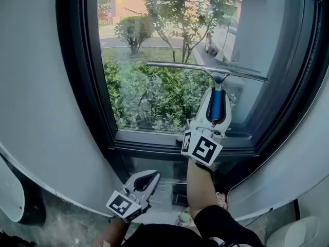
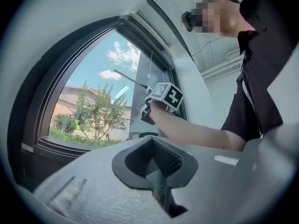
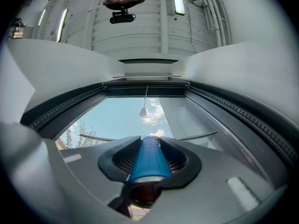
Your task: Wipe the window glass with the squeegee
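Squeegee (image 1: 218,77) handle clamped in right hand-held gripper (image 1: 217,99), blade at window glass (image 1: 154,45); left hand-held gripper (image 1: 152,177) closed, empty.

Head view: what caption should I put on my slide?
Right gripper holds the blue-handled squeegee up at the window glass; left gripper hangs empty below.

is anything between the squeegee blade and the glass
Nothing visible does. The right gripper holds the squeegee up at the window glass, with no thing between them; the left gripper hangs low, clear of it.
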### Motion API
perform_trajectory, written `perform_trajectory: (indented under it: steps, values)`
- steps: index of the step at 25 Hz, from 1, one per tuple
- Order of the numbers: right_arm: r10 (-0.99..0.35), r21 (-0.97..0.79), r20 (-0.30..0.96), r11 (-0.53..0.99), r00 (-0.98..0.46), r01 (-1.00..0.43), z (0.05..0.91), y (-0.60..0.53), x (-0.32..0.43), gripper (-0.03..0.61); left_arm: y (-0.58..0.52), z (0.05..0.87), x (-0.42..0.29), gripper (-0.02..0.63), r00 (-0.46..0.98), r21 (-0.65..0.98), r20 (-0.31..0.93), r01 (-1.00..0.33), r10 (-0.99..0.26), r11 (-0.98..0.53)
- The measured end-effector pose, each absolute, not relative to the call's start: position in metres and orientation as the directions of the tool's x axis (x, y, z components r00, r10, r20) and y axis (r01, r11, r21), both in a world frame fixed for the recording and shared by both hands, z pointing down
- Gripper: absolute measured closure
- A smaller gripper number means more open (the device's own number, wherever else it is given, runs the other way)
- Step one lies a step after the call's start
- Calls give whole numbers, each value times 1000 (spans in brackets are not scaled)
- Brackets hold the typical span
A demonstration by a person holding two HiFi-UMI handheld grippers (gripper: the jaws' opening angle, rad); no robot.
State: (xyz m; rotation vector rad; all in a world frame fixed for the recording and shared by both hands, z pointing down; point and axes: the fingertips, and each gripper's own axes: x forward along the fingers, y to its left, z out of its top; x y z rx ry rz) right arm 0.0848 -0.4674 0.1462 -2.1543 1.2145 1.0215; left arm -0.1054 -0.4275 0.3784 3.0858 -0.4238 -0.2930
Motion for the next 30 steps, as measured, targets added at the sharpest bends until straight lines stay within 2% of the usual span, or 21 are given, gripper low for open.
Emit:
perform_trajectory:
  steps: [30]
  values:
    - [-567,-34,-732,-523,378,-852,196,-465,82,445,-433,398,-112,612,956,81,-148,-244,-253,-966]
